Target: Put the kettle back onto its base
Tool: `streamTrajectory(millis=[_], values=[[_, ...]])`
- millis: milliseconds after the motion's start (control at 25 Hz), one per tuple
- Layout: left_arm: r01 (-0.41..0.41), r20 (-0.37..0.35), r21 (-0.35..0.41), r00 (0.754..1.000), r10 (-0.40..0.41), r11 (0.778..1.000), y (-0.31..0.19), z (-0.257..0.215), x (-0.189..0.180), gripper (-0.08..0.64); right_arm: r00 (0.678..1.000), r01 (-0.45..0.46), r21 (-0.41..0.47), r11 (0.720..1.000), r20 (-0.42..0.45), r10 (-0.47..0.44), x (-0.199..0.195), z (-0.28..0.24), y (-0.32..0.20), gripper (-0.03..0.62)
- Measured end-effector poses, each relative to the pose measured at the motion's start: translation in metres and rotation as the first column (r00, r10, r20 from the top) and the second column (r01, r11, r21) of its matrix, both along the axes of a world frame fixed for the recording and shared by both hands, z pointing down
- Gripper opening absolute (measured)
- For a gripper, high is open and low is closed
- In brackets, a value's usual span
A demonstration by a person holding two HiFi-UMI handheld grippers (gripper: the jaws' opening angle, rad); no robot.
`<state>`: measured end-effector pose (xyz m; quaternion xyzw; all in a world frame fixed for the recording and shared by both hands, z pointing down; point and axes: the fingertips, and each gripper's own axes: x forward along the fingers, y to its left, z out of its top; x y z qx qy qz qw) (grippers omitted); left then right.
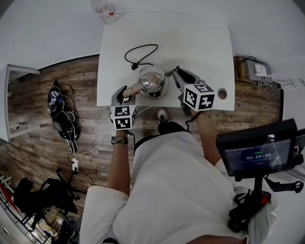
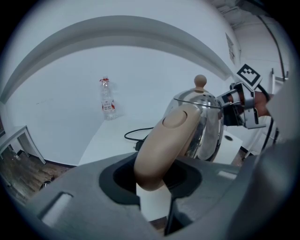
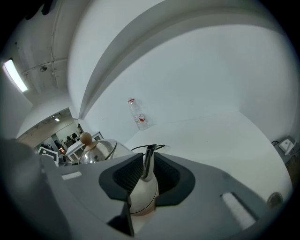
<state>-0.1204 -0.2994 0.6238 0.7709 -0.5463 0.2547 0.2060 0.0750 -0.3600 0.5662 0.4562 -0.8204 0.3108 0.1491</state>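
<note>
A steel kettle (image 1: 152,82) with a wooden lid knob stands near the front edge of the white table (image 1: 200,43). My left gripper (image 1: 125,93) is shut on its beige handle (image 2: 169,140), which fills the jaws of the left gripper (image 2: 152,176) in the left gripper view. On the kettle's other side, my right gripper (image 1: 175,76) is shut on the thin steel spout (image 3: 148,161); the lid (image 3: 96,149) shows to the left of that gripper (image 3: 143,176). A black cord (image 1: 140,55) loops behind the kettle. No base shows apart from the kettle; whatever lies beneath it is hidden.
A plastic water bottle (image 1: 106,10) stands at the table's far edge, also visible as the bottle (image 2: 108,101) and the bottle (image 3: 138,115). A round cable hole (image 1: 222,93) sits at the front right corner. A monitor (image 1: 257,152) stands at my right.
</note>
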Motion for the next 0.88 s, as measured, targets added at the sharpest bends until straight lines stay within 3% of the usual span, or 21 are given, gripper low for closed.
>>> streamTrajectory(millis=[360,680,880], values=[[-0.005,-0.07,-0.013,0.998,0.004,1.0,0.015,-0.01,-0.002,0.163,0.999,-0.031,0.014,0.999,-0.023,0.032,0.008,-0.018,0.032,0.075],[-0.024,-0.084,0.024,0.996,0.026,0.999,0.048,-0.03,-0.02,0.164,0.998,-0.065,0.06,0.996,-0.017,0.066,-0.005,-0.045,0.073,0.075],[-0.059,-0.049,0.065,0.997,0.062,0.996,0.057,-0.043,-0.017,0.163,0.996,-0.088,0.094,0.992,-0.011,0.09,-0.003,-0.058,0.089,0.075]])
